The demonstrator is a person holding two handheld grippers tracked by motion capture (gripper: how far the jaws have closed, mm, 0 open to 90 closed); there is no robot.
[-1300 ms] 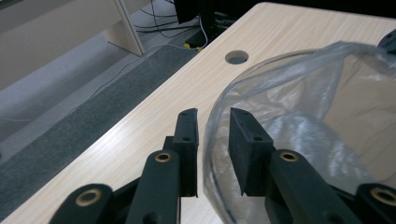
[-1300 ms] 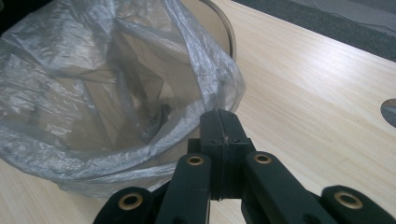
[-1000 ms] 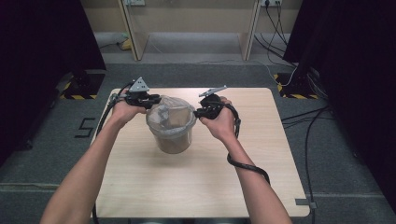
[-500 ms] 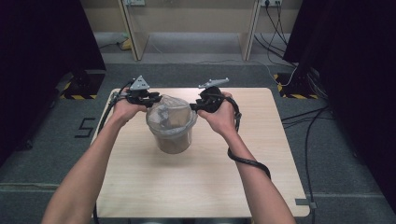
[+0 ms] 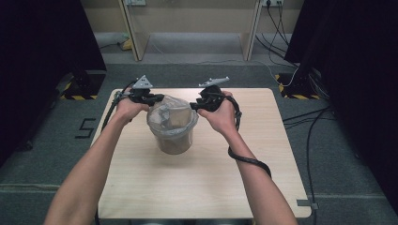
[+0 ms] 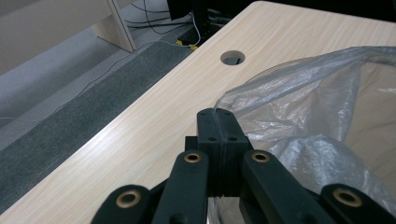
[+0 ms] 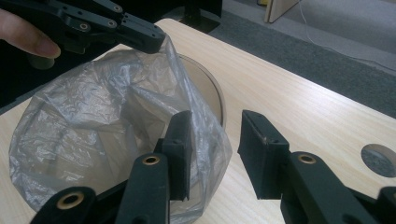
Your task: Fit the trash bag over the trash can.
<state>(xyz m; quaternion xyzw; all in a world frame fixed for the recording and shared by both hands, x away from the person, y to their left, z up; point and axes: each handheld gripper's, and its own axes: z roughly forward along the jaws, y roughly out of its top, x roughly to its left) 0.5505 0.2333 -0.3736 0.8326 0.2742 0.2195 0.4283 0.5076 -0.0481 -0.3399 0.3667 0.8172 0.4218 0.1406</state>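
Two claws over pale wood table (image 5: 197,187), left claw (image 6: 218,122) pinching plastic bag (image 6: 303,93), right claw (image 7: 215,140) parted, grey carpet (image 5: 42,154).

My left tongs (image 6: 218,122) hide the bit of plastic bag (image 6: 299,107) pinched between them. The crumpled film veils the inside of the bin (image 5: 174,140), so its contents cannot be told. My right tongs (image 7: 212,154) are cut off at the bottom edge; the table (image 7: 299,107) hole sits half out of frame.
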